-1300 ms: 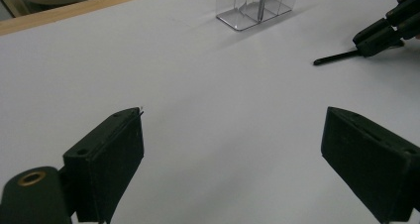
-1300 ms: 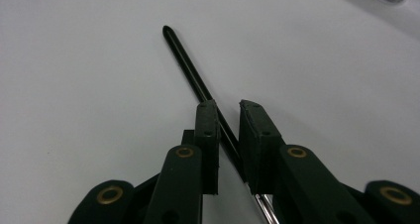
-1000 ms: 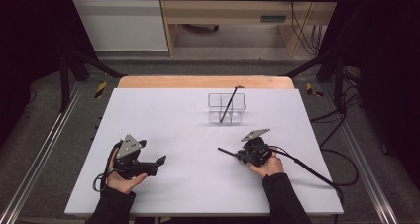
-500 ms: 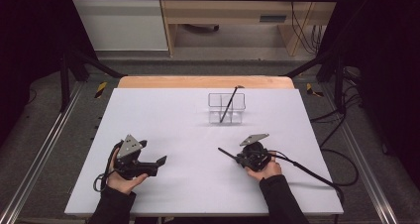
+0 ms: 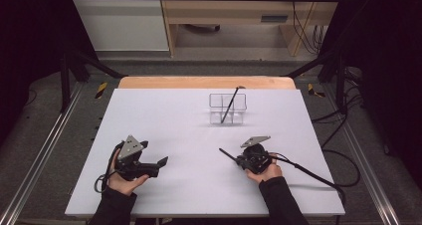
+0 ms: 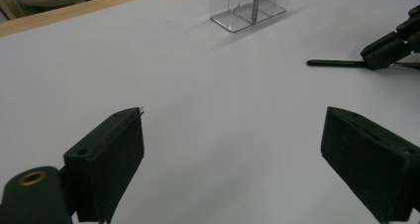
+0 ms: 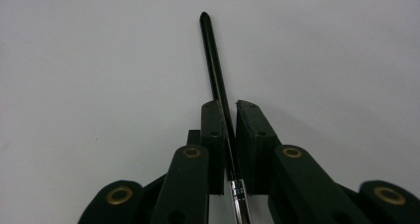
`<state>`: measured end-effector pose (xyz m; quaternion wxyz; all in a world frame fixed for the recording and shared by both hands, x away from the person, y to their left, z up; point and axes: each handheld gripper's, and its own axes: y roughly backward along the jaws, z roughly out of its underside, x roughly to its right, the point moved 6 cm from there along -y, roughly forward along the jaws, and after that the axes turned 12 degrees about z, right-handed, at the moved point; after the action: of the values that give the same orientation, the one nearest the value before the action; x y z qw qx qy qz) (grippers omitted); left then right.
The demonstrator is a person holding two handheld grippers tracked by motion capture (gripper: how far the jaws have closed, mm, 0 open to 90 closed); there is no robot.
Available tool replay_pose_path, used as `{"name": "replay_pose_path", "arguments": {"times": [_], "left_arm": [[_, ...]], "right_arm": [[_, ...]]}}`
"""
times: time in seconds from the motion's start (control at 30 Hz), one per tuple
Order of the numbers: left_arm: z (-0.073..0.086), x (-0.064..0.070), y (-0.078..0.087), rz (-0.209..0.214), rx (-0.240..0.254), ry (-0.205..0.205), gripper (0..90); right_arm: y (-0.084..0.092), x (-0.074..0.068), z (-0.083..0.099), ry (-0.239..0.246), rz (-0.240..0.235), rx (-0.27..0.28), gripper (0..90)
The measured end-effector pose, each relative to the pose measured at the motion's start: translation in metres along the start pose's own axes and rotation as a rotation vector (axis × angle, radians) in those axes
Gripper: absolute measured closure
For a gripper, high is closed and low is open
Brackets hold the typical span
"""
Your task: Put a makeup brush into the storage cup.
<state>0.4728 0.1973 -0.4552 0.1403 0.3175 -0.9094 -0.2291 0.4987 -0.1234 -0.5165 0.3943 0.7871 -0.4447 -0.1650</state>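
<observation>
The right tool (image 5: 238,158) is clamped on a thin black brush (image 7: 214,65): in the right gripper view its two jaws stand together on the handle, the tapered handle end points away from the hand, and the metal ferrule (image 7: 237,189) sits just behind the pads. In the high view the brush handle (image 5: 228,156) juts out toward the left of the tool, low over the white table (image 5: 164,115); whether its tip touches the surface cannot be told. The left tool (image 5: 154,166) rests near the table's front left with its jaws wide apart and nothing between them. The clear compartmented holder (image 5: 227,109) stands well apart toward the far edge, and a second dark brush (image 5: 231,101) already leans in it. The step in hand appears to be carrying the held brush to that holder. Keep the clamp firm, because the handle is thin, smooth and likely to pivot in the pads. Lift before you travel, so that the projecting end does not drag. Rotate your wrist until the brush hangs near upright, then lower it into a free compartment without striking the leaning brush or the light holder, which may tip. Keep the left tool clear, or bring it up to steady the holder wall.
</observation>
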Motion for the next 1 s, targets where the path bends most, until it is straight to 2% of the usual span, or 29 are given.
{"name": "replay_pose_path", "arguments": {"times": [0.13,0.27,0.37,0.53,0.67,1.0], "left_arm": [[-0.001,0.0,0.001,0.001,0.005,0.002,8.9],[-0.001,-0.001,0.001,0.0,0.002,0.0,8.9],[-0.001,0.0,0.001,0.002,0.004,0.001,8.9],[0.0,-0.001,0.001,0.001,0.003,0.003,8.8],[0.0,-0.001,0.001,-0.001,0.003,0.004,8.8],[0.0,-0.002,0.001,0.0,0.002,0.007,8.8]], "right_arm": [[0.003,0.003,-0.002,0.016,0.006,0.012,67.8],[0.014,0.009,-0.01,0.054,0.025,0.014,60.6],[0.022,0.01,-0.017,0.078,0.009,0.007,57.4],[0.022,0.009,-0.027,0.138,0.008,-0.088,55.8],[0.016,0.007,-0.031,0.162,0.004,-0.168,55.9],[0.001,0.003,-0.03,0.171,-0.007,-0.25,60.1]]}}
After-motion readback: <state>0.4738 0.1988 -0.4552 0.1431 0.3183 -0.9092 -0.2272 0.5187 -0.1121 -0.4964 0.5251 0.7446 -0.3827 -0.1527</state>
